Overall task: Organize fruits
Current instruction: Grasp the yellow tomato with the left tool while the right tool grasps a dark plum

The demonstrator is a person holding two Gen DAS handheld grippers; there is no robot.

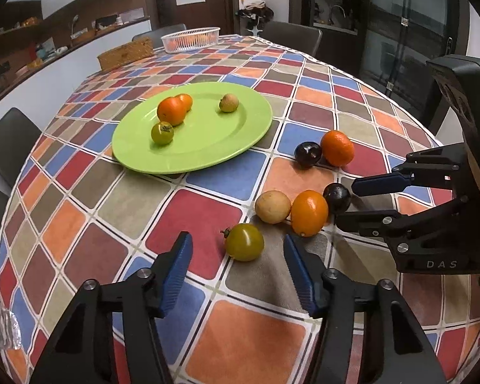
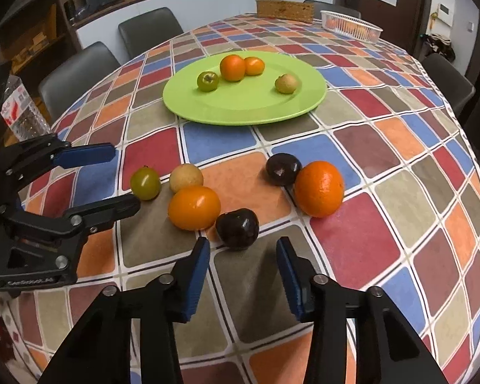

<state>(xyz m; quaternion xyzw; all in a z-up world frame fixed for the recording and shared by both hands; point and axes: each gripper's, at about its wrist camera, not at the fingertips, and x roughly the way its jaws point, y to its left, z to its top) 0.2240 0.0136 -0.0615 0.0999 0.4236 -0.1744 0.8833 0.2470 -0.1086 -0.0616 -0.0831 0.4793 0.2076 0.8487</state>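
the left gripper [image 1: 238,246] has its jaws released and wide, and a green tomato [image 1: 244,242] lies on the table between the fingertips, not gripped. the right gripper [image 2: 243,249] is also spread apart, with a dark plum [image 2: 237,228] just in front of its tips. beside the plum lie an orange fruit [image 2: 194,207] and a pale yellow fruit [image 2: 186,177], touching each other. a second plum [image 2: 283,169] touches a bigger orange [image 2: 319,188]. further back, the green plate [image 2: 240,108] holds four fruits: two orange ones together, one green tomato and one pale fruit apart. a white basket [image 2: 352,27] stands near the far edge of the checked tablecloth [image 2: 384,224].
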